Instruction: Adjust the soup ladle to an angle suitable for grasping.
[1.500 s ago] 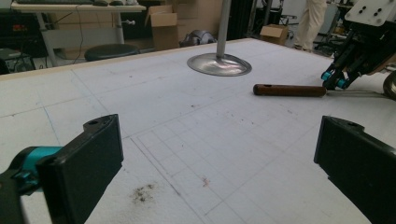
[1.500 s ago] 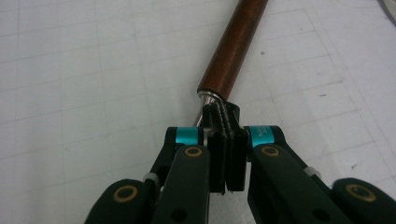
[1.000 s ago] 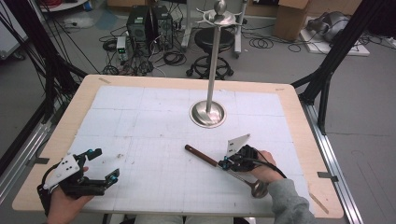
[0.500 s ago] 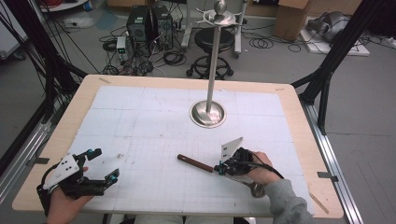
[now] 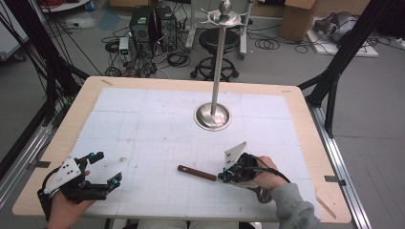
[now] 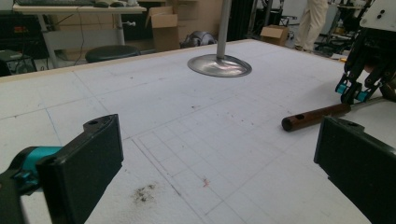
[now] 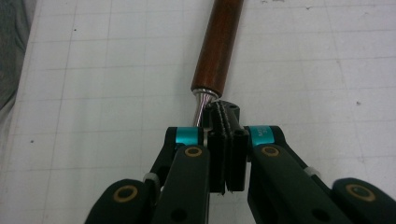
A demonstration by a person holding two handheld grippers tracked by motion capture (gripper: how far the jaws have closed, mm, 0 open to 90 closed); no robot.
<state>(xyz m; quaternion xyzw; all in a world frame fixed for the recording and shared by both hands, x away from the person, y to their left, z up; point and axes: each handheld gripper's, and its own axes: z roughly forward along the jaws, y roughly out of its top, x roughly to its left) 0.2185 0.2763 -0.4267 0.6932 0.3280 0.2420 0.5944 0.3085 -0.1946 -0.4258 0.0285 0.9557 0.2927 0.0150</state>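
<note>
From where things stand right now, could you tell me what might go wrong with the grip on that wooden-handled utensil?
The right gripper is shut on the thin metal shank beside the wooden handle of the utensil, with the long handle sticking out ahead, so the utensil may pivot or slip when lifted. The metal stand rises just beyond it, and a swinging handle could strike its pole. The left gripper rests open, apart, and gives no support.

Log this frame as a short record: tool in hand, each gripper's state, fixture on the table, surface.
tool: utensil with a brown wooden handle and a metal shank, lying on the table
right gripper: jaws shut, pressed together at the metal shank just behind the handle
left gripper: jaws wide open, nothing between them, low over the near left of the table
fixture: metal stand, round base and upright pole with hooks on top, far centre
surface: white gridded mat on a wooden table
</note>
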